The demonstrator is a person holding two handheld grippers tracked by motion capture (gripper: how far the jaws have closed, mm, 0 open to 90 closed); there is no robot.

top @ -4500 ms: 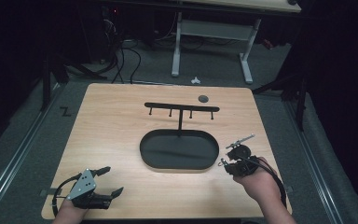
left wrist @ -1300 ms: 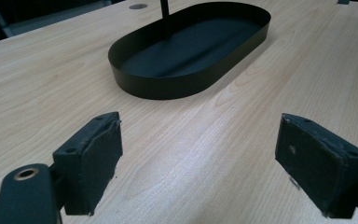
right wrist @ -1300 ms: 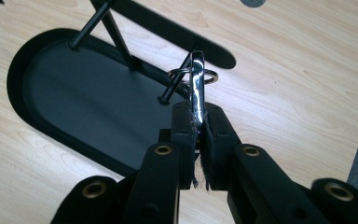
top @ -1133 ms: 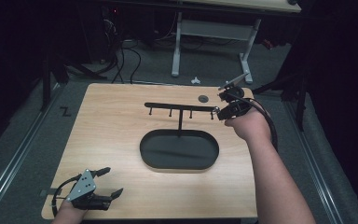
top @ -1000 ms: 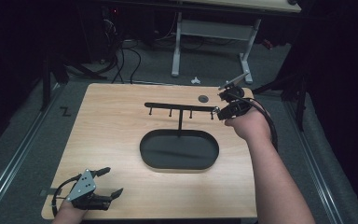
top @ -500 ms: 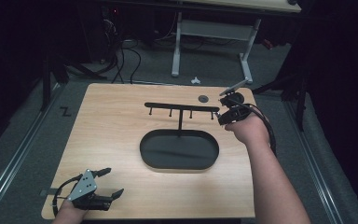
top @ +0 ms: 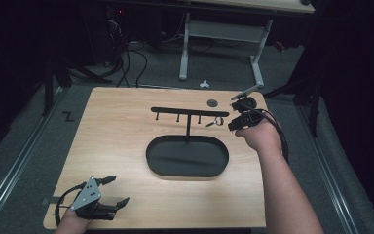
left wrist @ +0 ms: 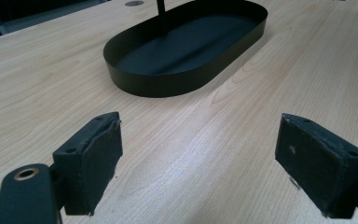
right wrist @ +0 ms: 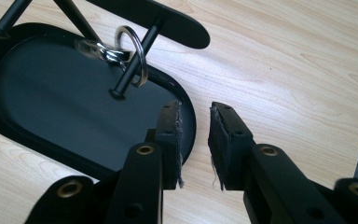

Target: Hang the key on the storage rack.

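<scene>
A black oval tray point(top: 149, 157) lies in the middle of the table, and a T-shaped hook rack point(top: 190, 111) rises from it. A silver key ring point(top: 216, 122) hangs on the rack's rightmost peg; in the right gripper view the key ring point(right wrist: 108, 55) is threaded on that peg. My right gripper point(top: 231, 126) sits just right of the ring, its jaws slightly apart and empty point(right wrist: 195, 126). My left gripper point(top: 121, 190) rests at the table's front left corner, wide open and empty point(left wrist: 198, 158), pointing at the tray point(left wrist: 168, 86).
A small round grommet point(top: 212, 103) sits in the tabletop behind the rack. The right gripper's cable point(top: 278, 134) trails over the table's right edge. Beyond the far edge, a white table frame point(top: 224, 31) stands on the floor among cables.
The right gripper went from the tray's front right up to the rack's right end, then drew back slightly toward me in the last second. The left gripper has stayed put.
</scene>
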